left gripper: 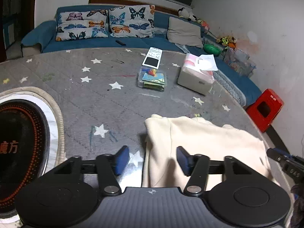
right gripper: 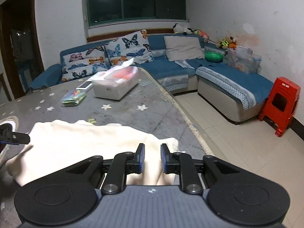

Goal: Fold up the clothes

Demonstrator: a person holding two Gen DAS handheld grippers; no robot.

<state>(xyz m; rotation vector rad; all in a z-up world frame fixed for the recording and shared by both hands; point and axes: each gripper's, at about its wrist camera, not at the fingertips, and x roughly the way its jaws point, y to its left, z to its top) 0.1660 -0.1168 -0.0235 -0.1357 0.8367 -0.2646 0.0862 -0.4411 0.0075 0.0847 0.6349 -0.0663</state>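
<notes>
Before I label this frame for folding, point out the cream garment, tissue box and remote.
cream garment [left gripper: 205, 144], left wrist view, middle of cloth
tissue box [left gripper: 195, 79], left wrist view, front wall
remote [left gripper: 152, 58], left wrist view, body centre

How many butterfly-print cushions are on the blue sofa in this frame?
2. One butterfly cushion lies at the sofa's left end; the second butterfly cushion leans beside it, nearer the plain grey pillow. Others may be hidden behind the table's clutter.

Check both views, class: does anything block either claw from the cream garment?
Nothing visible does. The left claw is open at the garment edge; the right claw is open directly over it.
</notes>
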